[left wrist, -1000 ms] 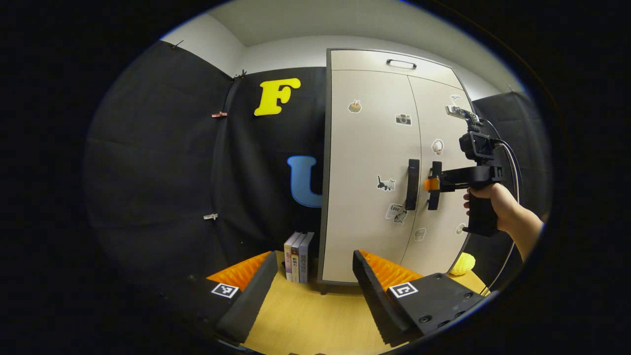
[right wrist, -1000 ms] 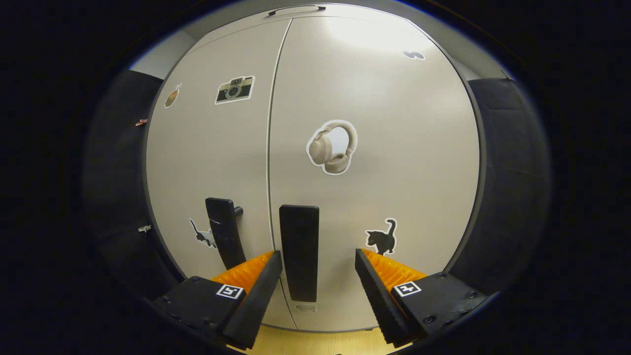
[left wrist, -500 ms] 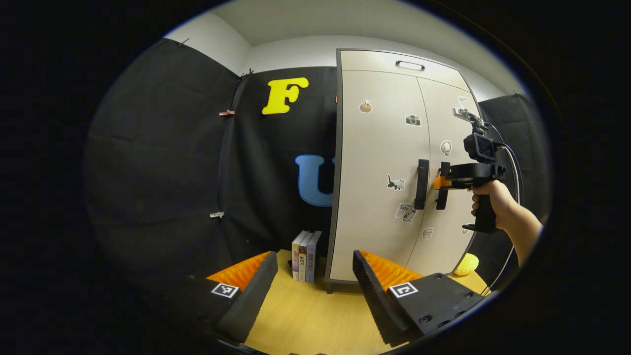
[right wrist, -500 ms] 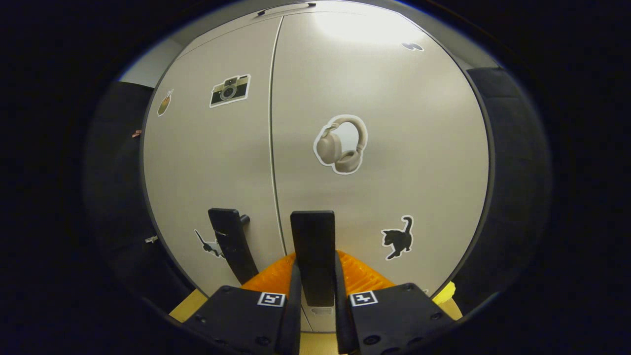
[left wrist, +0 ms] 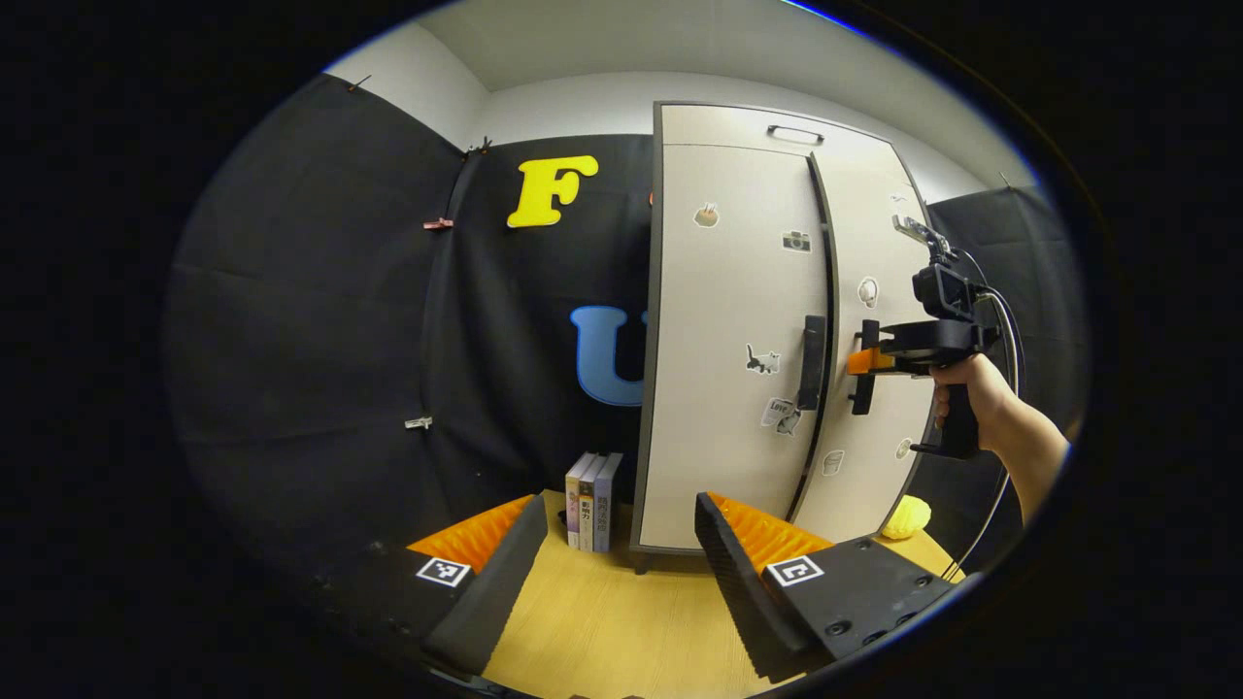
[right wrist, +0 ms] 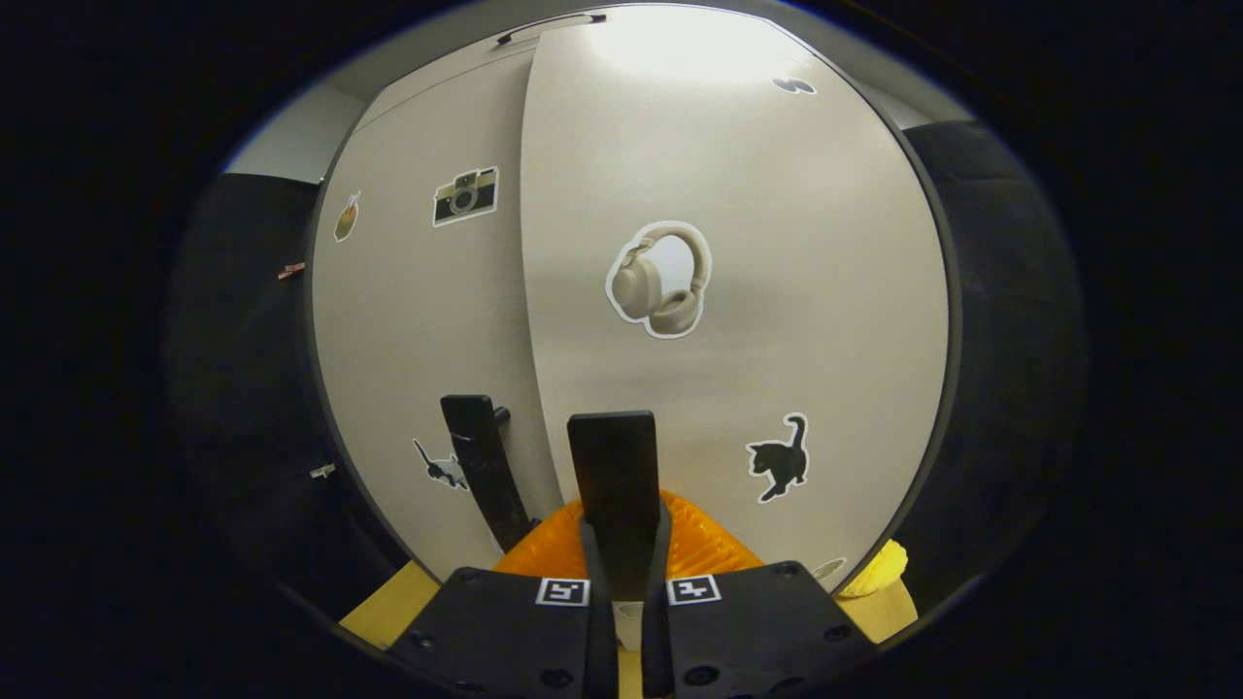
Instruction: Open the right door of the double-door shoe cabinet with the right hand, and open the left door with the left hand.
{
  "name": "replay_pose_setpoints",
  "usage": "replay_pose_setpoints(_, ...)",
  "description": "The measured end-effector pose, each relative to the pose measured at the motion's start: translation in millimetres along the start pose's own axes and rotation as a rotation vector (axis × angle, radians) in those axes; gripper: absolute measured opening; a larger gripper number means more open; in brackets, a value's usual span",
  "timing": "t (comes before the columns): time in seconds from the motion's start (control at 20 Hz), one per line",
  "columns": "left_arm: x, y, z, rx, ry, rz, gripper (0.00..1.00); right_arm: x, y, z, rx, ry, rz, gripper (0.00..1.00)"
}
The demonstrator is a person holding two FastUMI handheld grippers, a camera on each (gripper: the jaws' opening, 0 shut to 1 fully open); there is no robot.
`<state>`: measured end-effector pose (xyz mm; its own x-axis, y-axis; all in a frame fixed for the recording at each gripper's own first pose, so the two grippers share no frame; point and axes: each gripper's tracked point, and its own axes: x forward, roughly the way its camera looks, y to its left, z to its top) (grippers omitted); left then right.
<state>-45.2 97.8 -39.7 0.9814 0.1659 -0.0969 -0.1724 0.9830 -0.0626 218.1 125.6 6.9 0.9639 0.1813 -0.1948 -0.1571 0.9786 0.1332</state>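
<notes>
The pale double-door cabinet stands right of centre in the left gripper view. Its left door [left wrist: 728, 320] is closed, with a dark vertical handle [left wrist: 812, 361]. The right door [left wrist: 879, 252] stands slightly ajar, its edge proud of the left door. My right gripper [left wrist: 861, 364], held by a hand [left wrist: 971, 388], is shut on the right door's handle [left wrist: 858, 383]. In the right gripper view, the right gripper [right wrist: 621, 558] clamps that handle [right wrist: 614, 466] on the right door [right wrist: 757, 214]. The left door's handle [right wrist: 483, 466] is beside it. My left gripper [left wrist: 621, 544] hangs open, well short of the cabinet.
The cabinet rests on a wooden tabletop [left wrist: 621, 621]. Three books [left wrist: 592, 502] stand upright against its left side. A small yellow object [left wrist: 908, 517] lies at its right foot. A top drawer with a bar handle [left wrist: 794, 133] sits above the doors.
The right gripper closed on the right door's handle, and the right door has swung slightly outward. The left gripper stayed open and barely shifted.
</notes>
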Motion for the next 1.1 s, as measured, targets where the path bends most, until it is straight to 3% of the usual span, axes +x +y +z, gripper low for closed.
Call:
replay_pose_setpoints(0.65, 4.1, -87.8, 17.3, 0.067, -0.032, -0.249, 0.95, -61.9, -35.0, -0.8, -0.002, -0.017, -0.034, 0.13)
replay_pose_setpoints(0.9, 7.0, -101.1, 17.4, 0.060, -0.030, -0.312, 0.95, -83.8, -61.5, 0.7, -0.004, -0.023, -0.110, 0.13)
replay_pose_setpoints(1.1, 12.7, -104.3, 11.3, 0.075, -0.018, -0.334, 0.95, -98.0, -86.0, 2.6, -0.080, -0.013, -0.198, 0.12)
